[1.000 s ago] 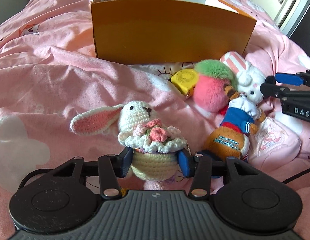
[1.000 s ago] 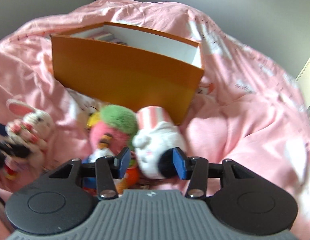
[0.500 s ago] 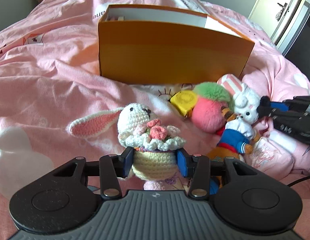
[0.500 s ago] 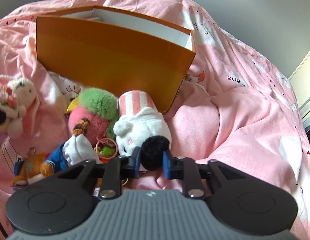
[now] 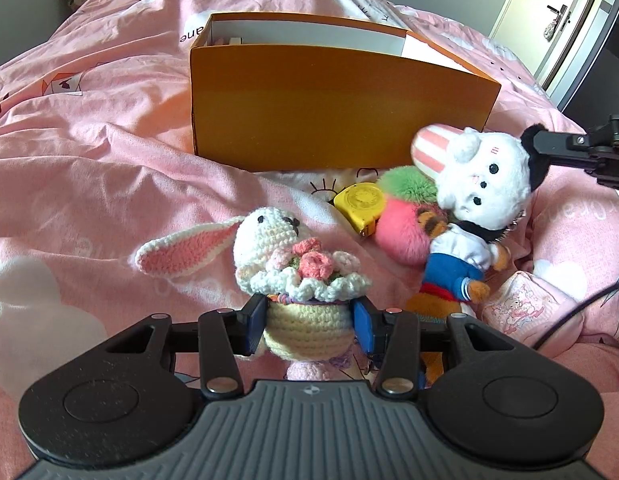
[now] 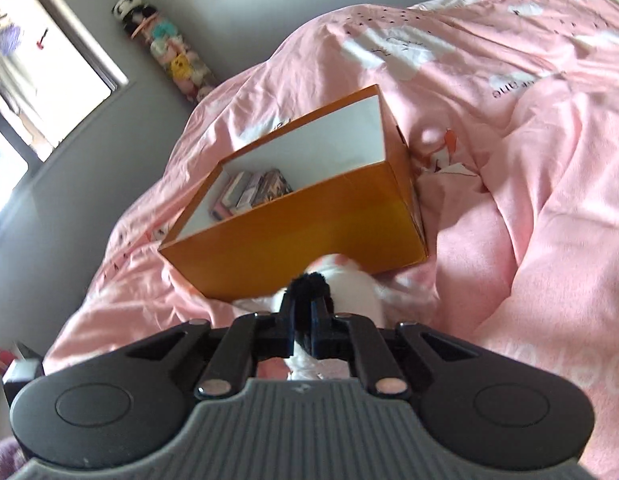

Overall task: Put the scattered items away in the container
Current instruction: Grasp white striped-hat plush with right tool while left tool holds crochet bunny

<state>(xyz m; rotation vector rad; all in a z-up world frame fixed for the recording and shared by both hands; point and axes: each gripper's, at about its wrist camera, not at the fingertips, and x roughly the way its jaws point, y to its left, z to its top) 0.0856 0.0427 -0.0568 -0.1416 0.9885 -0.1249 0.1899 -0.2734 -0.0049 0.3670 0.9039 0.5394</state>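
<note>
The left gripper [image 5: 309, 326] is squeezing the crochet bunny [image 5: 293, 280] by its round yellow basket, one blue pad on each side. The orange box [image 5: 333, 120] is sitting straight ahead of it on the pink blanket [image 5: 89, 168].

The right gripper [image 6: 306, 326] is pinching tight on the black ear [image 6: 309, 286] of the white plush toy [image 5: 481, 176], and the toy is hanging below its fingers. The box is lying just past this gripper too, open on top, with small packets [image 6: 249, 194] inside. A yellow tape measure [image 5: 359, 202], a pink and green fluffy ball [image 5: 401, 220] and an orange bear [image 5: 449, 276] are lying under the white toy.
</note>
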